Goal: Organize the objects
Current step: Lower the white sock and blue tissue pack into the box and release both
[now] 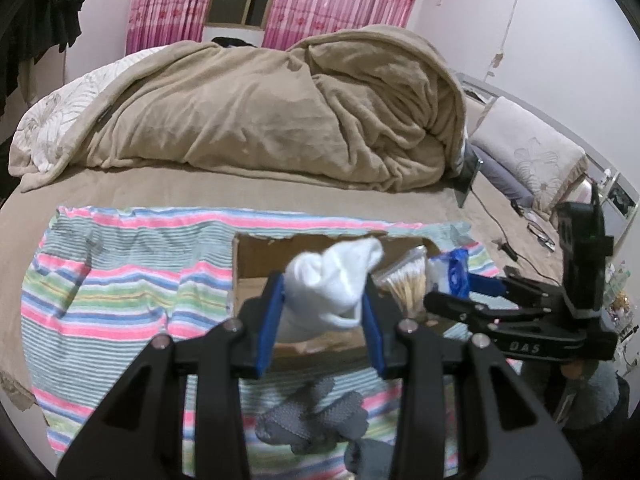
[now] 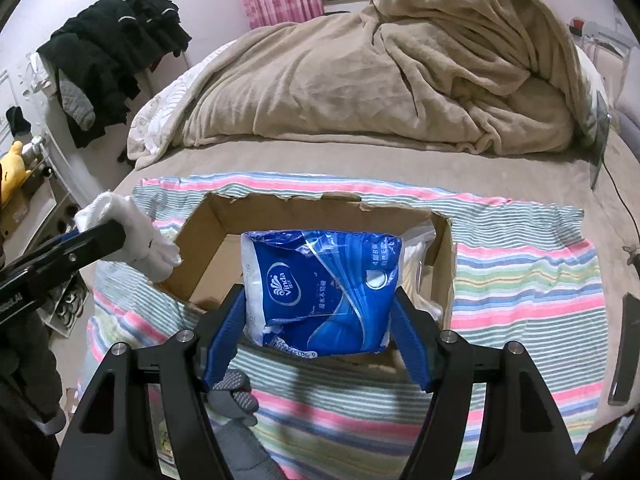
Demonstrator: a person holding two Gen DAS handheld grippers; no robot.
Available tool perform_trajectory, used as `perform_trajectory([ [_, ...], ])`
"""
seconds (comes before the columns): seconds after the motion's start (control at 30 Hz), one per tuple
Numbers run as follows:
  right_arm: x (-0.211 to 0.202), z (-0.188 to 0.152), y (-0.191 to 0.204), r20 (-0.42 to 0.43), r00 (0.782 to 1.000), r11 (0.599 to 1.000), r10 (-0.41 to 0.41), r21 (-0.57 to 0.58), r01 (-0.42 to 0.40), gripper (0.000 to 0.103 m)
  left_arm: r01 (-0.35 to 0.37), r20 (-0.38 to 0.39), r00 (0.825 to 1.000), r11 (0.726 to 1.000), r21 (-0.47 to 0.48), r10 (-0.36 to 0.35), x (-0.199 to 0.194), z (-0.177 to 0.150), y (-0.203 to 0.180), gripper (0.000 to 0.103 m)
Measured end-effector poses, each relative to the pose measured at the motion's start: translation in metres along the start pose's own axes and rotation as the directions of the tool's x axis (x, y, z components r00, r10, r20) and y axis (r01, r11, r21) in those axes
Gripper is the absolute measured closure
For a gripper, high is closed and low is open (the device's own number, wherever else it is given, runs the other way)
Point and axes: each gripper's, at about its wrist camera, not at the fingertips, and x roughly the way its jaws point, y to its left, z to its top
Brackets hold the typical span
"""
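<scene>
My left gripper [image 1: 323, 294] is shut on a white cloth bundle [image 1: 336, 280], held just above the near left part of an open cardboard box [image 1: 256, 264]. In the right wrist view the same white cloth bundle [image 2: 136, 240] hangs at the left wall of the cardboard box [image 2: 304, 208]. My right gripper [image 2: 320, 300] is shut on a blue pack of tissues [image 2: 320, 284], held over the box's inside. A clear bag of cotton swabs [image 2: 418, 256] lies against the box's right wall, partly hidden by the pack.
The box stands on a striped towel [image 2: 520, 280] spread over a bed. Grey gloves [image 1: 316, 416] lie on the towel in front of the box. A heaped beige blanket [image 1: 280, 112] fills the far side. A dark phone [image 2: 624, 344] and cables lie at the right.
</scene>
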Motion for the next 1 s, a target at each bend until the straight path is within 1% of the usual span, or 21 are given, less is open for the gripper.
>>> perform_trajectory([
  [0.27, 0.025, 0.005, -0.009, -0.031, 1.000, 1.000, 0.002, 0.012, -0.001, 0.031, -0.024, -0.045, 0.999, 1.000, -0.012, 0.023, 0.039, 0.003, 0.012, 0.065],
  [0.6, 0.050, 0.011, -0.013, -0.059, 0.998, 1.000, 0.011, 0.014, -0.011, 0.031, -0.037, -0.087, 0.996, 0.997, -0.065, 0.031, 0.076, 0.009, 0.035, 0.064],
  [0.73, 0.057, 0.014, -0.014, -0.065, 0.998, 1.000, 0.006, 0.015, -0.005, 0.030, -0.060, -0.114, 0.992, 0.995, -0.080, 0.051, 0.089, 0.010, 0.041, 0.063],
  [0.83, 0.061, 0.016, -0.013, -0.069, 0.998, 1.000, 0.007, 0.013, -0.006, 0.029, -0.057, -0.117, 0.992, 0.995, -0.082, 0.047, 0.093, 0.010, 0.042, 0.059],
  [0.9, 0.062, 0.016, -0.011, -0.071, 0.997, 1.000, 0.006, 0.011, -0.006, 0.028, -0.049, -0.112, 0.993, 0.996, -0.081, 0.040, 0.092, 0.010, 0.041, 0.053],
  [0.93, 0.062, 0.015, -0.011, -0.070, 0.998, 1.000, 0.007, 0.011, -0.006, 0.027, -0.044, -0.108, 0.993, 0.996, -0.082, 0.035, 0.092, 0.010, 0.040, 0.048],
  [1.0, 0.062, 0.015, -0.011, -0.071, 0.997, 1.000, 0.006, 0.012, -0.005, 0.027, -0.044, -0.098, 0.995, 0.996, -0.080, 0.036, 0.089, 0.012, 0.038, 0.048],
])
